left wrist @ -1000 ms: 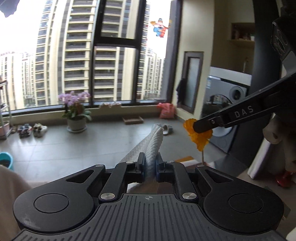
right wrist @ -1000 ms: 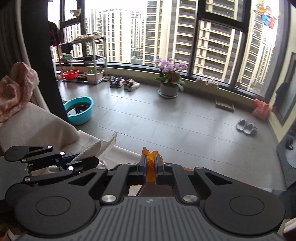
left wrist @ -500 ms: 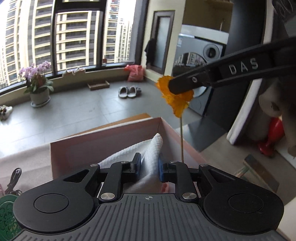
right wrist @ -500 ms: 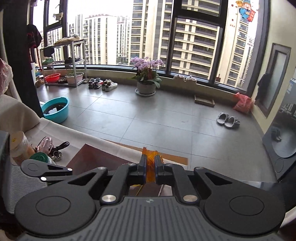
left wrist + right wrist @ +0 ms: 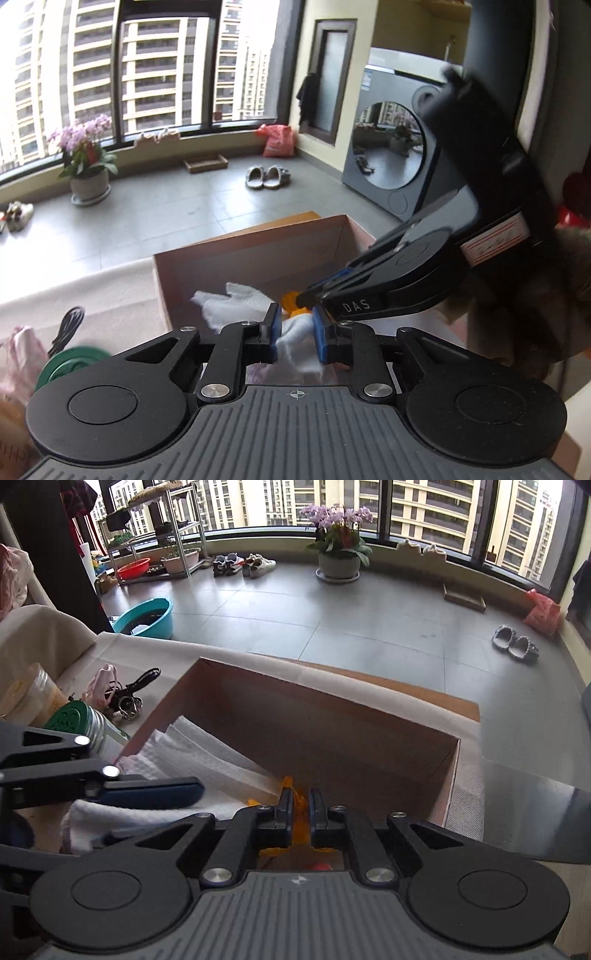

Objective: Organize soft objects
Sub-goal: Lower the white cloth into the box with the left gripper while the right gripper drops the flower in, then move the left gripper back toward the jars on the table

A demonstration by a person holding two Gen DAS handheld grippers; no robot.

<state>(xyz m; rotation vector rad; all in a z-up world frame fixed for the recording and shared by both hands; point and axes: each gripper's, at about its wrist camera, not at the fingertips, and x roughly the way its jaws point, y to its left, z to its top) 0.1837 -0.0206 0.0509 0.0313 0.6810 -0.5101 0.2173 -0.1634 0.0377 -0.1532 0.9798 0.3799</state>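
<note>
Cardboard box [image 5: 332, 716] sits open-topped on the cloth-covered table [image 5: 236, 653], and both tools are down inside its walls. Left gripper [image 5: 294, 330] has its blue pads partly apart with the white towel [image 5: 236, 302] bunched between them; can't tell if it's really pinched. Right gripper [image 5: 300, 810] is clamped on the orange flower [image 5: 301, 814], just beside the towel. The box's right half looks roomy. Green-lidded jar [image 5: 72, 716] stands just outside the left wall.

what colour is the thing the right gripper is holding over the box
Orange: the soft flower pinched in the right gripper. It shows best in the right wrist view.
</note>
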